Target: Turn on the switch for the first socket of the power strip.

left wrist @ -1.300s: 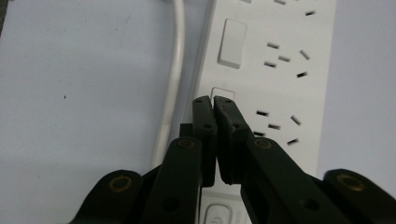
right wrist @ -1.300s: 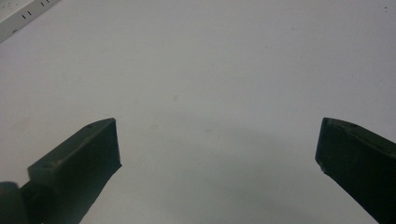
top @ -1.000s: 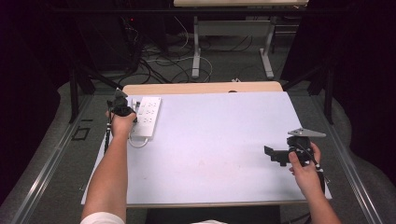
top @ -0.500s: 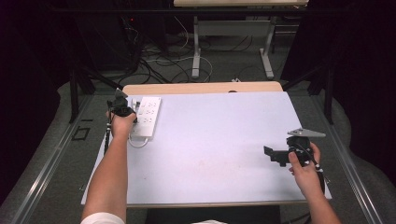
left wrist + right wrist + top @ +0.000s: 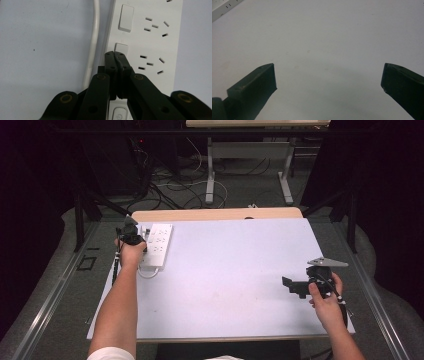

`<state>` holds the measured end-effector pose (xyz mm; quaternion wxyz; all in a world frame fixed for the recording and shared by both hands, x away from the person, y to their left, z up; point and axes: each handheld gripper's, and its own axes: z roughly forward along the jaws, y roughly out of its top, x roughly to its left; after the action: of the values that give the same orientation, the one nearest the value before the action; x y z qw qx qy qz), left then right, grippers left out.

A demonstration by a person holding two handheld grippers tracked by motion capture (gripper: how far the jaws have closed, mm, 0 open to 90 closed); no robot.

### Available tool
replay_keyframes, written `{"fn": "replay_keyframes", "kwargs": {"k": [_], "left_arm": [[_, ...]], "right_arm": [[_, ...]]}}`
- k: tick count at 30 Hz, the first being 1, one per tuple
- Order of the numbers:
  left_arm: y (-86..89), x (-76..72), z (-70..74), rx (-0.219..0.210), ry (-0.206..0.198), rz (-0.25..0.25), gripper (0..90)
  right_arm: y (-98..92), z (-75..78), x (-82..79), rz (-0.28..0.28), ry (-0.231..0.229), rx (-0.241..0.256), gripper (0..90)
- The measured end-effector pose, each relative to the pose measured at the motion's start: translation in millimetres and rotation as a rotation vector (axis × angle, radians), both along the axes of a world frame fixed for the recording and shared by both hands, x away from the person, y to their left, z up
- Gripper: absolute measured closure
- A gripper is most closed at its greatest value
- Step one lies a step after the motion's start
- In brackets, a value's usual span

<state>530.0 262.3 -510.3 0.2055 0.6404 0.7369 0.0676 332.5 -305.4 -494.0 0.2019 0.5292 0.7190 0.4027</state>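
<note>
Left tongs (image 5: 115,53): clenched, jaws pressed flat together with nothing between them; tips set against the lower edge of a small white rocker switch (image 5: 121,49) on the power strip (image 5: 147,45). Whether the tips actually press the switch cannot be told. In the high view the left tongs (image 5: 131,231) sit over the near-left part of the strip, held in the person's left hand (image 5: 131,251).

Power strip (image 5: 156,245): white, lying flat at the far left of the table (image 5: 230,270), long side running away from the person. Several socket groups on its face; a second, larger rocker switch (image 5: 125,18) farther along from the tips; a round power button (image 5: 117,115) partly hidden under the tongs. Its white cable (image 5: 93,40) runs alongside the strip's edge.

Right tongs (image 5: 292,286): released, jaws standing wide apart and holding nothing, above bare table at the near right, well apart from the strip. Held in the right hand (image 5: 325,297); grey three-cornered plate on top.

Right gripper view: right tongs (image 5: 328,80), with a corner of the power strip (image 5: 224,7) at the upper left.
</note>
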Motion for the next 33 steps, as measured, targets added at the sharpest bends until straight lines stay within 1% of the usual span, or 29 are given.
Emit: {"fn": "replay_keyframes", "kwargs": {"k": [2, 4, 5, 7, 10, 11, 15, 17, 18, 19, 21, 22, 24, 25, 27, 28, 33], "left_arm": [[0.4, 0.0, -0.1, -0.002, -0.001, -0.003, 90.0], [-0.2, -0.2, -0.5, 0.008, -0.009, -0.008, 90.0], [-0.7, -0.3, 0.3, 0.007, 0.001, -0.006, 90.0], [-1.0, -0.5, 0.2, 0.005, -0.001, -0.003, 90.0], [-0.7, -0.6, 0.2, 0.002, -0.002, 0.0, 89.9], [-0.4, -0.5, -0.3, 0.003, -0.01, 0.002, 89.9], [-0.3, -0.4, -0.4, 0.004, -0.013, 0.001, 89.8], [-0.7, -0.4, -0.6, 0.002, -0.018, 0.007, 89.7], [-0.1, -0.6, -0.5, 0.005, -0.016, -0.001, 89.6], [-0.5, -0.5, -0.6, 0.002, -0.019, 0.004, 89.6], [0.1, -0.9, -0.4, 0.0, -0.018, -0.001, 89.0], [0.6, -1.3, -1.1, -0.002, -0.027, 0.0, 88.8], [1.4, -1.8, -0.8, -0.009, -0.026, 0.001, 88.6], [1.3, -2.0, -1.2, -0.013, -0.032, 0.006, 88.3], [1.8, -2.2, -1.0, -0.015, -0.032, 0.001, 87.1], [1.6, -2.7, -1.7, -0.018, -0.043, -0.001, 86.5], [2.0, -3.5, -1.1, -0.026, -0.047, -0.009, 83.5]], "right_arm": [[0.1, -0.2, -0.2, -0.003, 0.004, 0.001, 0.0], [-0.1, -0.2, -0.4, -0.002, 0.005, 0.001, 0.0], [0.3, -0.3, -0.4, -0.008, -0.003, -0.002, 0.0], [0.2, 0.4, -0.3, -0.005, -0.007, -0.006, 0.0], [0.3, 0.3, -0.3, 0.004, 0.002, -0.004, 0.0], [0.2, -0.4, 0.1, 0.005, -0.003, -0.006, 0.0], [0.1, -0.7, 0.1, 0.0, 0.005, -0.002, 0.0], [0.4, -0.8, 0.1, -0.008, -0.002, -0.002, 0.0], [-0.3, -0.2, -0.2, -0.001, 0.004, 0.0, 0.0], [-0.6, -0.2, -0.3, -0.001, 0.002, -0.002, 0.0], [-0.4, -0.2, -0.3, -0.004, 0.003, 0.002, 0.0], [-0.5, -0.3, -0.3, -0.003, 0.004, 0.0, 0.0], [-0.3, -0.6, -0.2, -0.004, 0.006, 0.0, 0.0], [-0.6, -0.6, 0.0, -0.001, 0.004, -0.004, 0.0], [-0.6, -0.7, 0.1, -0.001, 0.003, -0.004, 0.0], [-0.7, -0.7, 0.1, -0.001, 0.003, -0.004, 0.0], [-0.3, -0.6, -0.1, -0.002, 0.006, -0.001, 0.0]]}}
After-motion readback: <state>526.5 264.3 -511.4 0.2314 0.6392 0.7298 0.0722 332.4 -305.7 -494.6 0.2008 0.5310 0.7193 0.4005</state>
